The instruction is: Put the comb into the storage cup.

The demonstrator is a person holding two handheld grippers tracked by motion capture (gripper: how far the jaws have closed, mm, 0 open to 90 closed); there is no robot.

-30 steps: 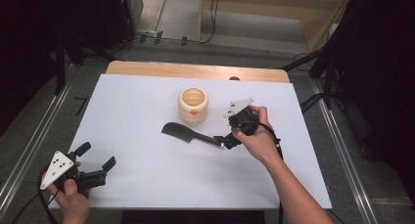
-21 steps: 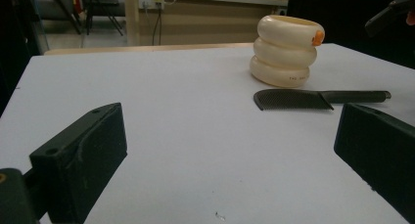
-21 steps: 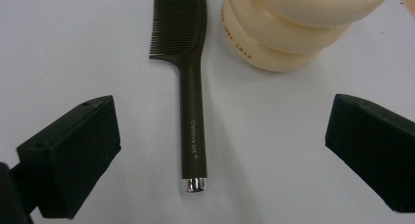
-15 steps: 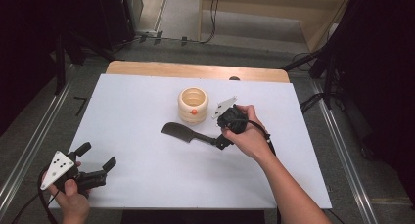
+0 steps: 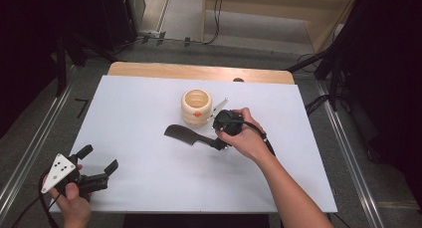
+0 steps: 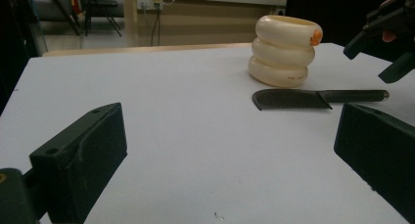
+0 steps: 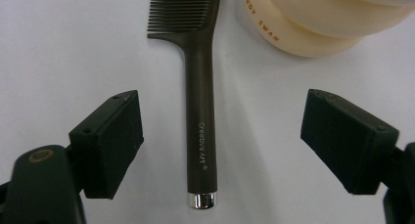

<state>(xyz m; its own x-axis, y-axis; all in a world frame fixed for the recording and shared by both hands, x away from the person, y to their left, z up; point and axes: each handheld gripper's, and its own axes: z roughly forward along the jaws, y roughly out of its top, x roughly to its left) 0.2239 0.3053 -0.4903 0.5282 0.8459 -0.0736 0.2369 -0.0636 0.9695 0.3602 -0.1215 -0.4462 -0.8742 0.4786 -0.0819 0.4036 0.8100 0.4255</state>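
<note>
Two black tongs: right tongs [image 7: 222, 145] have just been narrowing around the dark plastic comb's handle [image 7: 199, 136], not yet gripping; left tongs [image 6: 230, 150] gape empty.

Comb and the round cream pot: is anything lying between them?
No. In the left gripper view, only bare white table separates the comb from the cream pot.
</note>
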